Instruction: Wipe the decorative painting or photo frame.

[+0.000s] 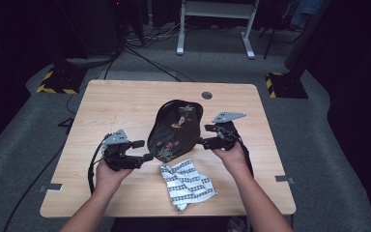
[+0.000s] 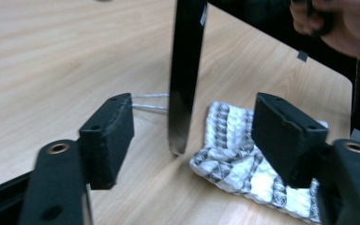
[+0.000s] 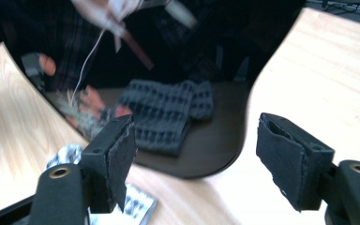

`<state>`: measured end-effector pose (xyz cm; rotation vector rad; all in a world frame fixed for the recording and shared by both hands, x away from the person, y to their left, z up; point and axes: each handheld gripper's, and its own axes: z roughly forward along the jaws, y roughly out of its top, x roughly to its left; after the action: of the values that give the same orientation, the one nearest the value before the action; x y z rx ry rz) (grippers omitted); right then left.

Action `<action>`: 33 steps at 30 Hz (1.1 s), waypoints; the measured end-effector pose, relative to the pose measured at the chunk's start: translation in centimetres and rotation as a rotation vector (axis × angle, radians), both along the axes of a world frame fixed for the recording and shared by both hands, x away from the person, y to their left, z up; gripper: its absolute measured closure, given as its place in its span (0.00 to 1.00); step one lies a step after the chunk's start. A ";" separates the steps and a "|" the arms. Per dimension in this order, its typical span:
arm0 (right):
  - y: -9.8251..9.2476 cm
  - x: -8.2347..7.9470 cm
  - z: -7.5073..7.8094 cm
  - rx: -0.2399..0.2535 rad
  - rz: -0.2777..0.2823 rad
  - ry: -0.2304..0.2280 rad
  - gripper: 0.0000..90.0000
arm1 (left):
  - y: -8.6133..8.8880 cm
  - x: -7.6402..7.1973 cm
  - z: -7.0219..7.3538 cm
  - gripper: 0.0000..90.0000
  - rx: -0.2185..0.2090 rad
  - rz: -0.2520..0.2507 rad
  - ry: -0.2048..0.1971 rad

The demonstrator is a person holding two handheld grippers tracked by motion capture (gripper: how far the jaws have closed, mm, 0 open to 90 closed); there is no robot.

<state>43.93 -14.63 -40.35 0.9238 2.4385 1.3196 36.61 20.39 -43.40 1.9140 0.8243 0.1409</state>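
Left claw (image 1: 147, 157) open, black tray (image 1: 176, 128) edge between pads, untouched; right claw (image 1: 200, 142) open beside tray; cloth (image 1: 187, 183) near.

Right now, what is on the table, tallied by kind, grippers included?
Tray, black with a flower pattern, tilted up on its edge: 1
Cloth, white with dark patterning: 1
Grippers, left gripper and right gripper, both with jaws apart and nothing between the pads: 2
Total: 4
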 end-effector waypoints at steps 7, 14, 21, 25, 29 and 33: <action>0.2 1.9 0.7 0.000 -0.015 -0.007 0.40 | -0.9 -0.1 -0.9 0.44 0.020 0.082 0.022; 0.7 2.8 0.6 0.013 -0.005 -0.002 0.38 | -1.9 -0.2 -1.7 0.55 0.063 0.095 -0.024; 1.5 3.2 0.5 0.016 0.027 0.008 0.36 | -2.5 0.1 -2.0 0.59 0.047 0.084 0.038; 2.0 3.3 0.0 0.022 0.034 0.015 0.35 | -2.9 0.2 -2.1 0.63 0.041 0.087 0.044; 2.2 3.4 -0.1 0.030 0.035 0.014 0.34 | -2.9 0.3 -2.1 0.74 0.019 0.078 0.068; 2.3 3.5 -0.1 0.042 0.054 0.002 0.33 | -2.9 0.5 -2.2 0.82 0.043 0.080 0.060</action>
<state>47.44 -12.30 -40.41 0.8756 2.4629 1.3940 37.07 17.49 -45.62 1.9340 0.9453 0.1508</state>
